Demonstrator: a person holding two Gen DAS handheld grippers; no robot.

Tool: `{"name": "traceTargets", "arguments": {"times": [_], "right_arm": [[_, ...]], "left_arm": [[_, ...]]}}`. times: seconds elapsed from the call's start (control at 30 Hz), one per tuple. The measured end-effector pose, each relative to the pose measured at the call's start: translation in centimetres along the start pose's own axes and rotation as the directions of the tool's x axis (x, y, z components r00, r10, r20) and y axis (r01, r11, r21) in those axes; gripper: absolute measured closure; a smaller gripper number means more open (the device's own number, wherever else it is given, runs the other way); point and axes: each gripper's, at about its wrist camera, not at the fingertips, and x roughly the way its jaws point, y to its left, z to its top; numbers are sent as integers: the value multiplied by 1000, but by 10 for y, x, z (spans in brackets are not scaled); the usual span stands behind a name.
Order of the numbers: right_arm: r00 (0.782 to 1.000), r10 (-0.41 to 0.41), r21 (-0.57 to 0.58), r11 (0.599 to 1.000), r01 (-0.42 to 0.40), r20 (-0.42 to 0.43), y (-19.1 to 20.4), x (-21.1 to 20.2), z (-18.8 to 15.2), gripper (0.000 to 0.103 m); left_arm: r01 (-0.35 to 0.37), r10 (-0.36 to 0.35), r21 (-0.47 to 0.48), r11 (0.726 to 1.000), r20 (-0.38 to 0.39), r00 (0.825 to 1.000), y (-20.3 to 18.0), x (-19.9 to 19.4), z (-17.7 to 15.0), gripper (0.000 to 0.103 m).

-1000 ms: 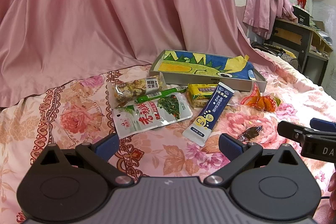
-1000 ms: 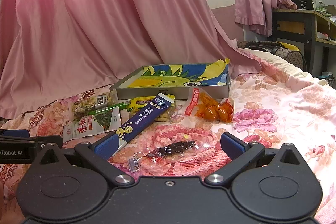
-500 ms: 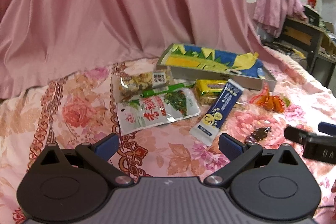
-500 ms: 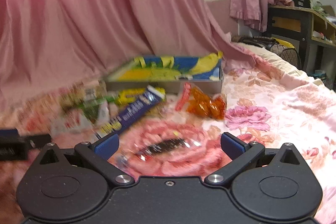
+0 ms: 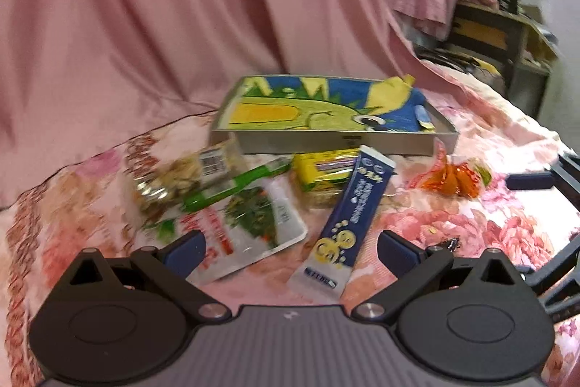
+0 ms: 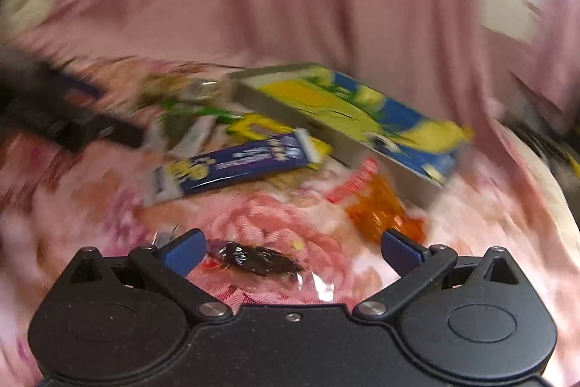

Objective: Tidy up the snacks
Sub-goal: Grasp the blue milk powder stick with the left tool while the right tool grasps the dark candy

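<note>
Snack packs lie on a floral bedspread in front of a shallow grey tray (image 5: 326,142) lined with a green, yellow and blue drawing. My left gripper (image 5: 290,251) is open and empty above a blue stick pack (image 5: 353,213) and a white and green pouch (image 5: 250,223). Behind them lie a nut bar (image 5: 174,175), a green stick (image 5: 235,182), a yellow pack (image 5: 322,171) and an orange pack (image 5: 453,178). My right gripper (image 6: 291,249) is open, its fingers straddling a dark snack in clear wrap (image 6: 261,262). The right wrist view is blurred.
A pink curtain (image 5: 163,17) hangs behind the tray. A dark desk (image 5: 504,35) with clothes draped over it stands at the far right. My right gripper shows at the right edge of the left wrist view (image 5: 543,184).
Both grippers have moved forward and down toward the snacks. The right gripper has swung left and tilted, and the dark snack now lies between its fingers. Both stay open.
</note>
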Motion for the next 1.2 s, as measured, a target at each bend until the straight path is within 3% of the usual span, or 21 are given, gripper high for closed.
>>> {"name": "traceTargets", "arguments": {"times": [0.17, 0.37, 0.57, 0.73, 0.83, 0.97, 1.07, 1.2], "right_arm": [[991, 135, -153, 979, -133, 4, 0, 9, -7, 1], [974, 217, -190, 955, -226, -66, -4, 34, -19, 1], [964, 260, -251, 930, -267, -63, -6, 49, -25, 3], [955, 294, -266, 917, -296, -46, -9, 53, -28, 4], [944, 326, -235, 916, -326, -41, -15, 56, -29, 10], [935, 352, -242, 906, -349, -29, -15, 54, -29, 27], [930, 366, -238, 901, -361, -27, -15, 52, -30, 37], [934, 358, -240, 905, -351, -18, -14, 49, -29, 41]], "left_arm": [[54, -52, 65, 996, -40, 998, -11, 20, 8, 0], [96, -79, 179, 979, -99, 992, -30, 44, 12, 0], [76, -41, 275, 958, -129, 991, -46, 68, 20, 6], [65, -12, 310, 948, -170, 985, -53, 87, 22, 18], [64, -7, 293, 954, -192, 981, -55, 96, 24, 32], [92, -39, 222, 971, -233, 972, -50, 102, 26, 56], [104, -64, 152, 983, -247, 967, -44, 100, 27, 59], [104, -86, 54, 993, -266, 960, -33, 93, 25, 61]]}}
